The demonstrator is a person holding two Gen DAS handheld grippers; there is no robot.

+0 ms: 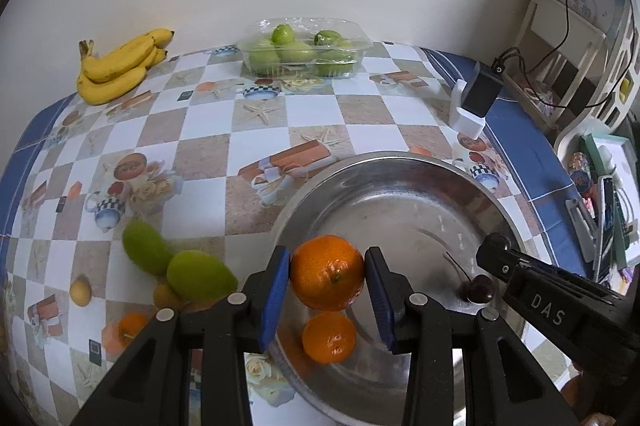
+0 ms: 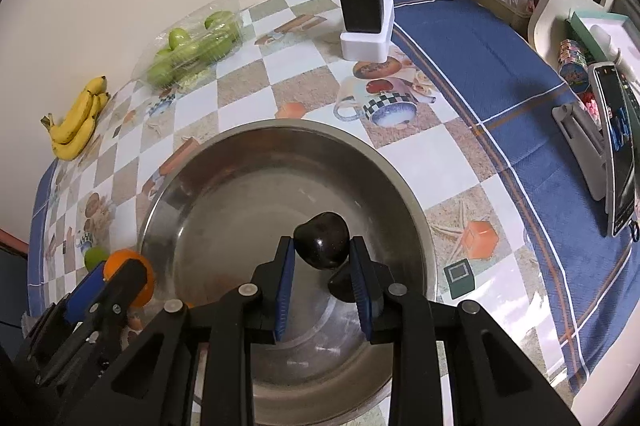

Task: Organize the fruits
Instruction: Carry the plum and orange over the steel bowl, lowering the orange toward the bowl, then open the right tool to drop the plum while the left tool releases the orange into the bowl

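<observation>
My left gripper (image 1: 327, 272) is shut on an orange mandarin (image 1: 327, 272) and holds it over the near left rim of a steel bowl (image 1: 400, 169). Its reflection shows in the bowl wall below. My right gripper (image 2: 322, 248) is shut on a dark cherry (image 2: 321, 246) and holds it above the bowl's inside (image 2: 224, 209). In the left wrist view the cherry (image 1: 480, 288) with its stem hangs at the tip of the right gripper (image 1: 494, 250). In the right wrist view the left gripper (image 2: 100, 280) with the mandarin (image 2: 132, 272) is at the bowl's left rim.
Two green mangoes (image 1: 172, 260), small yellow fruits (image 1: 80, 290) and another mandarin (image 1: 131, 326) lie left of the bowl. Bananas (image 1: 116, 65) and a clear box of green fruits (image 1: 304, 51) are at the far wall. A black charger on a white block (image 2: 362, 13) and a phone stand (image 2: 612, 145) are right.
</observation>
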